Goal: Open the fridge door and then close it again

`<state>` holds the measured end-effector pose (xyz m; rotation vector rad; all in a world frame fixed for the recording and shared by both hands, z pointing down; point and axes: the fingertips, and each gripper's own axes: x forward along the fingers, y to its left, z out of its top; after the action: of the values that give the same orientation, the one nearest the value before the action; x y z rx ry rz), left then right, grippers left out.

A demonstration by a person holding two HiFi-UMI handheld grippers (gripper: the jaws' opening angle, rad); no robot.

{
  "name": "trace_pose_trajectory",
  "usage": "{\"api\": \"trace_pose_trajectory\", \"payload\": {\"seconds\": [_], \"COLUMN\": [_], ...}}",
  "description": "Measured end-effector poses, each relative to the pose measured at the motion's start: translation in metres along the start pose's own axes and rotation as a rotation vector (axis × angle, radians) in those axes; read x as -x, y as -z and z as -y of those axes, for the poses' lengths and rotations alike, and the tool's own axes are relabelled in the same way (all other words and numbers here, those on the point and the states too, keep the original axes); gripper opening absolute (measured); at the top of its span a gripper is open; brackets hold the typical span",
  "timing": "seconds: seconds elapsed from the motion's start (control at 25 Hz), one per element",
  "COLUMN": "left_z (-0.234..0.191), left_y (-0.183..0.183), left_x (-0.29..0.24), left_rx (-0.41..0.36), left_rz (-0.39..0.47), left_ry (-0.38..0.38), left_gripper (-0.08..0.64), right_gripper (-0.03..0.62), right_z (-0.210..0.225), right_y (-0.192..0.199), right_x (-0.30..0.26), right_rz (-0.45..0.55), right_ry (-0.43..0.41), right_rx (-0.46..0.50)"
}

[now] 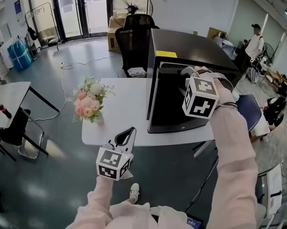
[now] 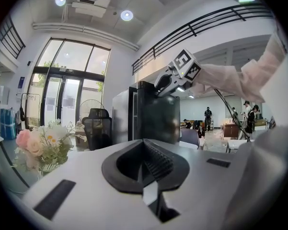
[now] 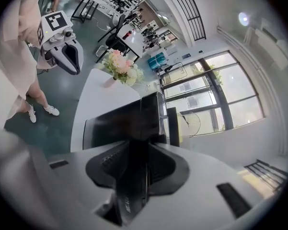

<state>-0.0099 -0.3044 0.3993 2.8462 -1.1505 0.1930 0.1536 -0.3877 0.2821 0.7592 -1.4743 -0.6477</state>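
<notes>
Right gripper: clamped on the glossy black fridge door, top edge, 1 o'clock.
Left gripper: jaws together, empty, 6 o'clock.
Pink-and-white flower bouquet: 9 o'clock of the door.

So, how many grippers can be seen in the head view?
2. The left gripper hangs near the front edge of the table; the right gripper grips the top of the fridge door.

I see a black fridge with a yellow sticker, a white table and pink and cream flowers. My left gripper and right gripper wear black-and-white square-patterned cubes.
</notes>
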Motion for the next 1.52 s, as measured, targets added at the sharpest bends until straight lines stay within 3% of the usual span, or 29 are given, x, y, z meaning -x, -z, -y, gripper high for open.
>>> {"api": "trace_pose_trajectory", "payload": {"seconds": [0.68,1.04,1.28,1.52], "left_z": [-0.041,-0.051,-0.054,-0.059], "left_y": [-0.001,-0.005,-0.007,-0.008], "left_x": [-0.059,-0.069,-0.069,-0.070], "left_rx": [0.006,0.008,0.012,0.022], "left_rz": [-0.005,0.015,0.023,0.025], "left_ry": [0.056,0.077,0.082,0.082], "left_gripper": [0.011,0.011,0.011,0.011], "right_gripper": [0.121,0.132,0.132,0.130], "right_z": [0.033,0.032,0.031,0.036], "right_y": [0.004,0.002,0.001,0.005], "right_x": [-0.039,-0.039,-0.036,-0.029], "right_rz": [-0.035,0.023,0.020,0.058], "right_ry": [0.029,0.141,0.125,0.152], "right_rx": [-0.044,-0.038,-0.027,-0.081]}}
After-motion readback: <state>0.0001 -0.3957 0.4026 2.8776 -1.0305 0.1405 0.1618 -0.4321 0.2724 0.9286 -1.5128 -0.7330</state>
